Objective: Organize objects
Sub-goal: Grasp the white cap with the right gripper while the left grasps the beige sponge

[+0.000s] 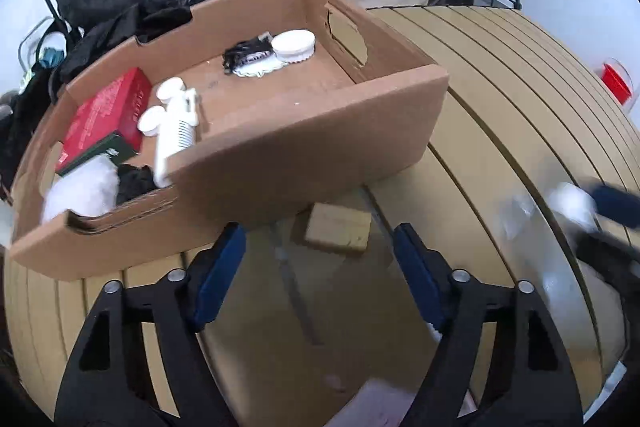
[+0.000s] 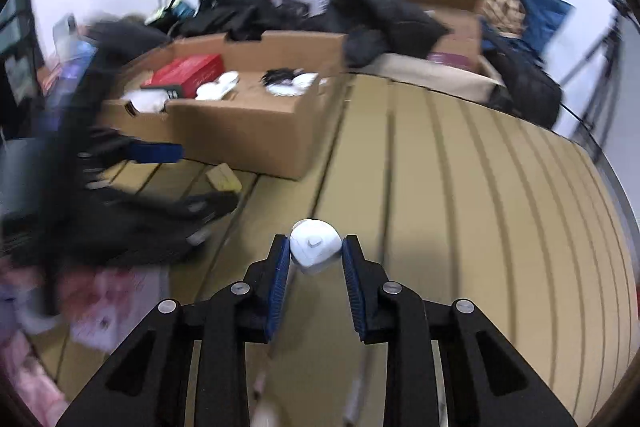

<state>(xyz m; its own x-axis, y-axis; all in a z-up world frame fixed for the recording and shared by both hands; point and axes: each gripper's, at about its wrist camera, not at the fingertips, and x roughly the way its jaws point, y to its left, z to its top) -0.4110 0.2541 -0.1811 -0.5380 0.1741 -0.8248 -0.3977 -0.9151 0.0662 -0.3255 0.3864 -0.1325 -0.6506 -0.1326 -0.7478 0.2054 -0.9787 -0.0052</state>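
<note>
Right claw (image 2: 316, 255): I pinch the white cap (image 2: 315, 247).
Left claw (image 1: 320, 267): spread, empty.
Box (image 2: 240, 131): upper left of my right view.

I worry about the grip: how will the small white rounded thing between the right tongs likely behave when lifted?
The white rounded object looks like smooth hard plastic, so probably stiff and light. Its domed sides meet the right tongs only near the pad tips, so it may slip or pop out. If dropped on the slatted table, it could well roll.
</note>
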